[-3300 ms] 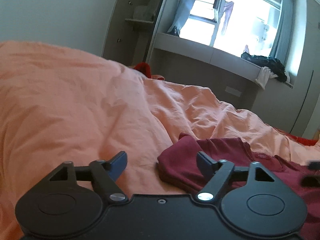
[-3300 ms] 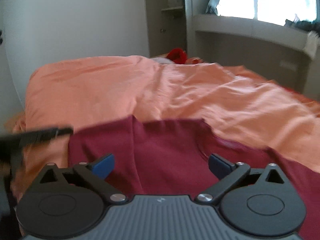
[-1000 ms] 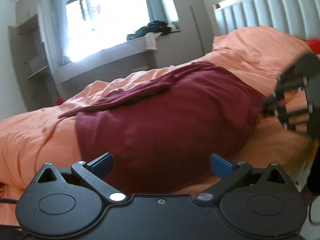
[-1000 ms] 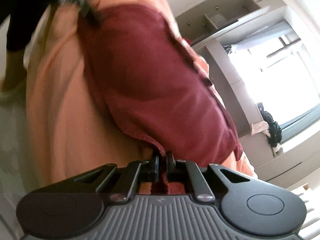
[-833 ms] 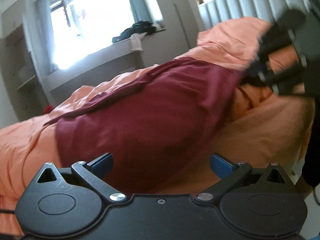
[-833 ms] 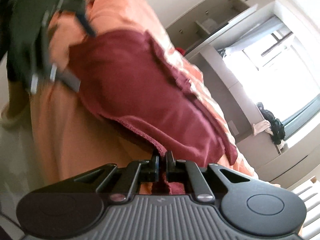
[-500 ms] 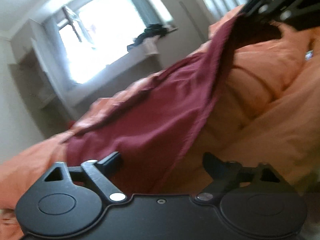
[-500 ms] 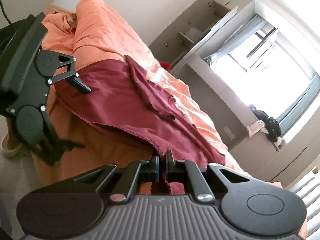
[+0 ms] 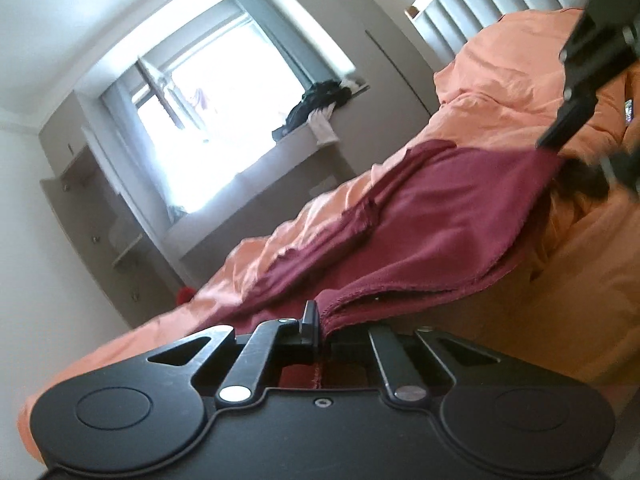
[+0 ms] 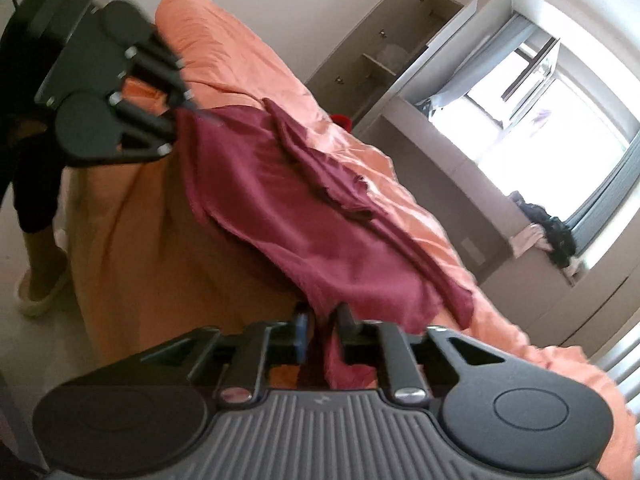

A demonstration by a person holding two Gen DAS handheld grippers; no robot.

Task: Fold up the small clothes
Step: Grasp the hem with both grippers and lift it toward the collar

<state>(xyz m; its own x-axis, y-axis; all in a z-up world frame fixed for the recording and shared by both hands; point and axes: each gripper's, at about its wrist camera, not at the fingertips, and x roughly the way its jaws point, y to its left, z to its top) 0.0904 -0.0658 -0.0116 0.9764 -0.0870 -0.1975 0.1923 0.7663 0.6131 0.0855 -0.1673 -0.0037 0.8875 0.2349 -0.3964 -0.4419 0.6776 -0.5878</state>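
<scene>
My left gripper (image 9: pixel 322 326) has its jaws pinched tight on the stitched hem of the maroon garment (image 9: pixel 432 216), the cloth bunched between the pads and a strip of it running back behind them toward the gripper's body. My right gripper (image 10: pixel 322 324) is at the opposite hem corner of the same garment; its jaws are opening, a narrow gap showing between the blue pad on one side and the dark finger on the other, with a fold of maroon fabric hanging in that gap, and I cannot tell whether the pads press on it. The garment lies spread across the rumpled orange duvet (image 9: pixel 492 92) near the edge of the bed, its hem lifted off the cover and stretched between my two grippers, while the rest trails away over the bedding toward the window side, where a folded or bunched part of it forms a ridge. From the right wrist view my left gripper shows at the upper left, its fingers (image 10: pixel 176 120) meeting the garment's far corner, and below it a leg and a pale shoe (image 10: pixel 40 288) of mine stand on the floor beside the bed. Behind the bed a bright window (image 9: pixel 224 112) sits above a ledge with a heap of dark clothes (image 9: pixel 316 108), a grey shelving unit (image 10: pixel 384 52) stands against the wall, and a white padded headboard (image 9: pixel 500 0) rises at the head end.
</scene>
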